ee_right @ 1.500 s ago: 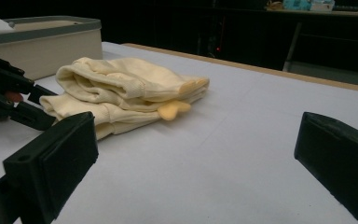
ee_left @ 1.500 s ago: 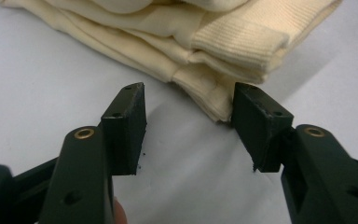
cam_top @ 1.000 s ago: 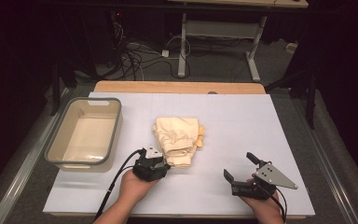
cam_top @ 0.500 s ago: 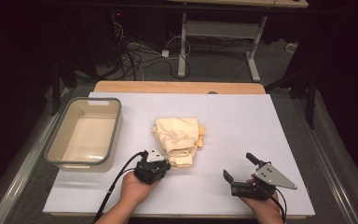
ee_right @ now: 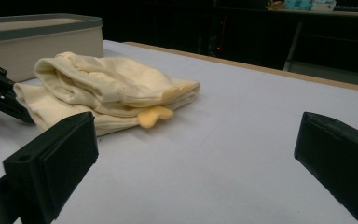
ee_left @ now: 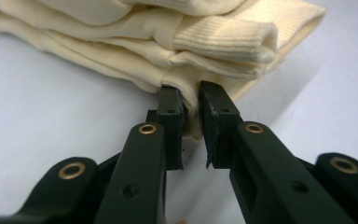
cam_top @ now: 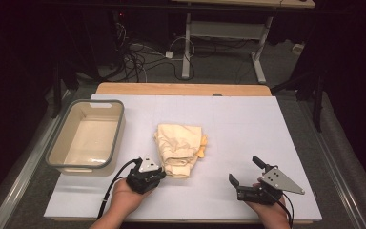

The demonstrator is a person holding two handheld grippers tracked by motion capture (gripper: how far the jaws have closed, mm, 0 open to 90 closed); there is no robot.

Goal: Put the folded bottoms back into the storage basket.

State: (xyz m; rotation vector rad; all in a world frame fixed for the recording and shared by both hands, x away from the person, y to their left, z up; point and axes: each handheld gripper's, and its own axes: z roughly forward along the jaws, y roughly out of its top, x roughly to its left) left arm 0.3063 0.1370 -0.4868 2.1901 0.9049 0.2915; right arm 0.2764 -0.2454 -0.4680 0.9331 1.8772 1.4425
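White table top [cam_top: 248, 129] carries the folded cream garment [cam_top: 178, 149] at centre – left gripper [ee_left: 192, 100] clamped on its near edge, right gripper [cam_top: 249, 172] idle, jaws apart – grasp made; next, lift toward the tub [cam_top: 61, 162]

Bright light is falling from above onto the white table [cam_top: 248, 124], while the room beyond its far edge is lying in near darkness, cables and desk legs barely showing. In the high view the picture is looking soft and slightly grainy, with short, faint shadows sitting close under the folded cream cloth [cam_top: 178, 149] and the tub [cam_top: 57, 164] to the left of it. In the left gripper view the cloth's ribbed edge is staying sharp, a soft grey shadow spreading to its right, the near jaws blurring. In the right gripper view the close black jaws are blurring heavily; the cloth is staying fairly crisp.
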